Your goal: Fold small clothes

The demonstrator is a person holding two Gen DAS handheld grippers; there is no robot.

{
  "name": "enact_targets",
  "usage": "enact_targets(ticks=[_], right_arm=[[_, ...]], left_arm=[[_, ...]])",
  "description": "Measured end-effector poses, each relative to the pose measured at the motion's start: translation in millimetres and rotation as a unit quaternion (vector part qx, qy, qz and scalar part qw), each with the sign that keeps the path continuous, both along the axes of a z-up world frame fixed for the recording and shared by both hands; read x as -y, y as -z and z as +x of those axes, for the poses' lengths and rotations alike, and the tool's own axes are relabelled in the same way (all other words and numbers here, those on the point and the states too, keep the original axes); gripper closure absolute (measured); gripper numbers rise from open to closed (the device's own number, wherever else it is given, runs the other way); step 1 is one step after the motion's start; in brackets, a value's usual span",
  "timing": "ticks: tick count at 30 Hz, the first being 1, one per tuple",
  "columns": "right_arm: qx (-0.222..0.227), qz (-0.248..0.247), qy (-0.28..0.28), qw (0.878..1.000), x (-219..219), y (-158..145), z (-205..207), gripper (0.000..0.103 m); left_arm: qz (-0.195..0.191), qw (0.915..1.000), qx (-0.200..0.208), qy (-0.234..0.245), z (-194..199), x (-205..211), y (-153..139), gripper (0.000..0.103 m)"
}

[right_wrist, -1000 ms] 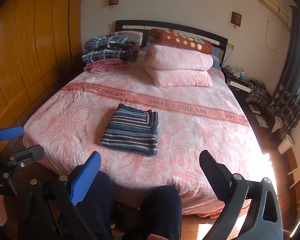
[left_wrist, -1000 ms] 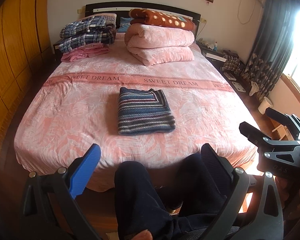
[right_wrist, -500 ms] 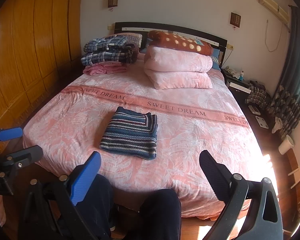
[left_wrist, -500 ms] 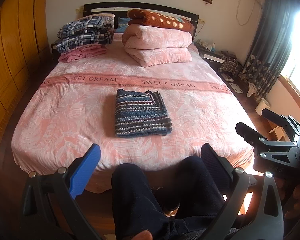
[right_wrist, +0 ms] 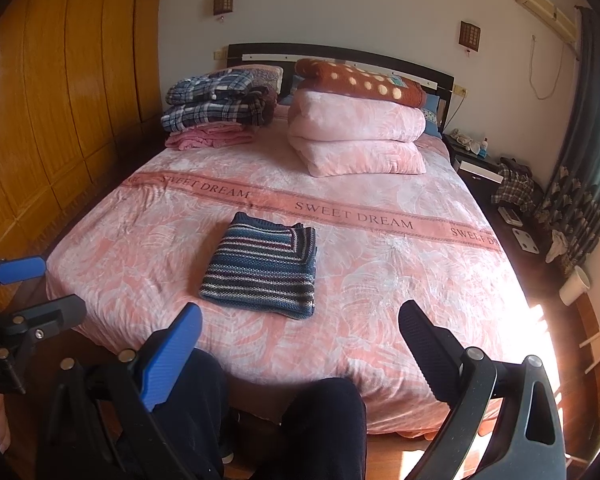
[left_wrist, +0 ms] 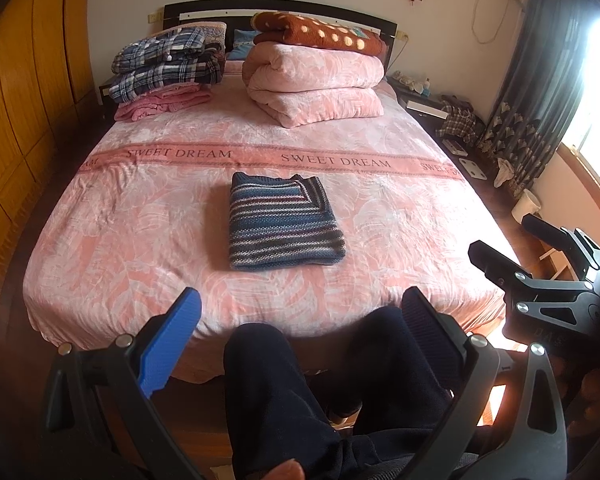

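Fingers of left gripper (left_wrist: 300,320) spread, empty, near bed (left_wrist: 140,240) edge; striped sweater (left_wrist: 282,224) folded flat mid-bed; right gripper (right_wrist: 300,336) fingers spread too, empty, apart from sweater.

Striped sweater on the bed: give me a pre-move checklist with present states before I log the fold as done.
1. Striped sweater folded into a compact rectangle: ok.
2. Sweater lying flat on the bedspread, away from the edges: ok.
3. Left gripper open, holding nothing: ok.
4. Right gripper open, holding nothing: ok.
5. Both grippers short of the bed, not touching the sweater: ok.
6. Layers underneath even: cannot tell.
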State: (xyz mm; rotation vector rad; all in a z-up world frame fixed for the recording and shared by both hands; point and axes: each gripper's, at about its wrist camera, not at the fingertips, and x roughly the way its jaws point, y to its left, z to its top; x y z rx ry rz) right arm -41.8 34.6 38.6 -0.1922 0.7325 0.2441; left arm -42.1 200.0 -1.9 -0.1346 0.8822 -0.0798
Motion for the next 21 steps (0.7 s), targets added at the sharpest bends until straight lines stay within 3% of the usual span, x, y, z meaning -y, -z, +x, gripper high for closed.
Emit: enact_targets(ticks=[21], right_arm=[[-0.015,0.006,-0.010,1.000,-4,11,11,0.004]], left_arm=[[0.025,0.9995,-0.001,-0.019,4,-3,3,0.003]])
